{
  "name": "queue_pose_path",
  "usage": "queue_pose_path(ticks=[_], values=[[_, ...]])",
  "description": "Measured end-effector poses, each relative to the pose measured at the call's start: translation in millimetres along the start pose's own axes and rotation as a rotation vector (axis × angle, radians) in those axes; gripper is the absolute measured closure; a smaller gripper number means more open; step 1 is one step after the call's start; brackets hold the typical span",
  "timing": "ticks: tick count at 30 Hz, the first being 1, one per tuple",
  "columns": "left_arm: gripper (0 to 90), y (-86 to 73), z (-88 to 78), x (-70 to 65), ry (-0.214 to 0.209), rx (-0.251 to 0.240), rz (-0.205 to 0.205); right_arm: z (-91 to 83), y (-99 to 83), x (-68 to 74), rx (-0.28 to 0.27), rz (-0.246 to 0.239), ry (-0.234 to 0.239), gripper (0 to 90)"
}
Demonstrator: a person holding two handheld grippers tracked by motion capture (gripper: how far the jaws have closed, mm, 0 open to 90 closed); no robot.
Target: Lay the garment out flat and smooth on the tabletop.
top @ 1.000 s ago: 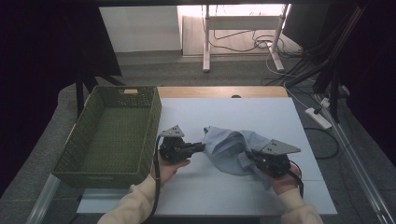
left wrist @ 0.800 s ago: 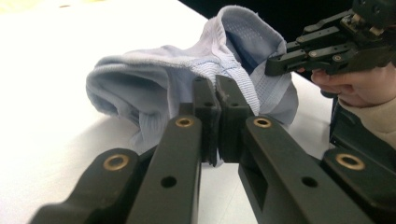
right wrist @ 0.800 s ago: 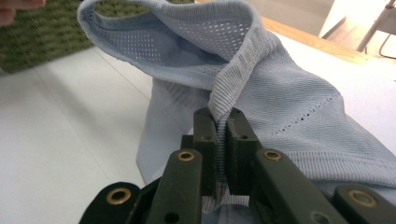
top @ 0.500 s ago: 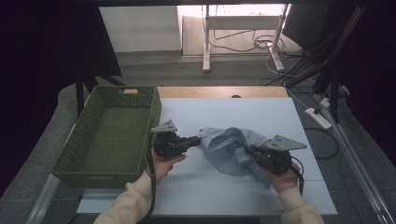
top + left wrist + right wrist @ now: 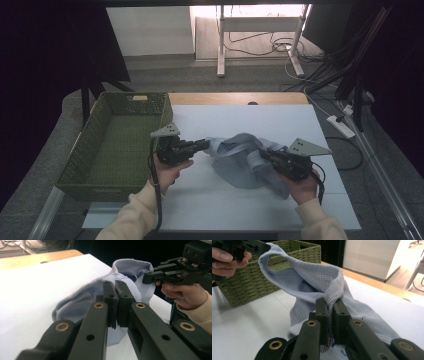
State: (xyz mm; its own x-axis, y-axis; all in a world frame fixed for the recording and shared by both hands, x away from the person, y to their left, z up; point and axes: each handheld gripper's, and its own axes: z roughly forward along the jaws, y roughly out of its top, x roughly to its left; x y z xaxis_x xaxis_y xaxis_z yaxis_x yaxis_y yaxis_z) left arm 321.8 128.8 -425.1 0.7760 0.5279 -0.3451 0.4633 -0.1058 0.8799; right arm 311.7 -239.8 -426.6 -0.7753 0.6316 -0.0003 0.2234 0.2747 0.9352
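Light blue garment (image 5: 240,162), soft knit with fine mesh holes and a ribbed band along the edge, lies crumpled in a loose heap near the middle of the desk (image 5: 240,120), a bit toward the near edge; parts of it are lifted off the surface at both ends. Left claw (image 5: 206,145) is clenched on the cloth's left edge, black jaws pressed together with fabric pinched between them in the left gripper view (image 5: 116,293). Right claw (image 5: 264,154) is clenched on the ribbed band at the cloth's right side, band squeezed between the pads in the right gripper view (image 5: 330,305). Both claws are black hard plastic with brass-coloured pivot pins, each carrying a grey three-cornered plate on top, each held by a hand in a cream sleeve coming in from the near edge. Green woven basket (image 5: 112,145), rectangular, coarse wicker weave, open top, sits at the desk's left edge, partly overhanging it, well apart from the garment's bulk but just beside the left claw. Desk top is smooth matte white, with a bare wood strip along the far edge. Room: grey carpet floor, dark surroundings left and right, a white metal stand and loose cables beyond the far edge, a power strip (image 5: 341,126) on the floor to the right.
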Motion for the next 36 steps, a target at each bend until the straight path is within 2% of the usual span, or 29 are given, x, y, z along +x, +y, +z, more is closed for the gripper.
queue_pose_path(ticks=[13,21,24,36], values=[[87.5,11.8,-20.0,-0.3,-0.002,-0.066,0.0,1.5,25.2,1.2,-0.077,0.006,0.028,84.3],[87.4,18.6,-32.2,-3.3,0.003,-0.104,0.004,-0.9,39.5,3.3,-0.122,-0.007,0.031,84.4],[87.4,19.6,-33.4,-4.1,0.002,-0.107,0.005,-0.6,41.6,1.6,-0.139,0.016,0.038,84.4],[87.5,21.4,-36.2,-4.4,0.013,-0.114,0.012,4.8,46.7,3.3,-0.149,0.003,0.047,84.3]])
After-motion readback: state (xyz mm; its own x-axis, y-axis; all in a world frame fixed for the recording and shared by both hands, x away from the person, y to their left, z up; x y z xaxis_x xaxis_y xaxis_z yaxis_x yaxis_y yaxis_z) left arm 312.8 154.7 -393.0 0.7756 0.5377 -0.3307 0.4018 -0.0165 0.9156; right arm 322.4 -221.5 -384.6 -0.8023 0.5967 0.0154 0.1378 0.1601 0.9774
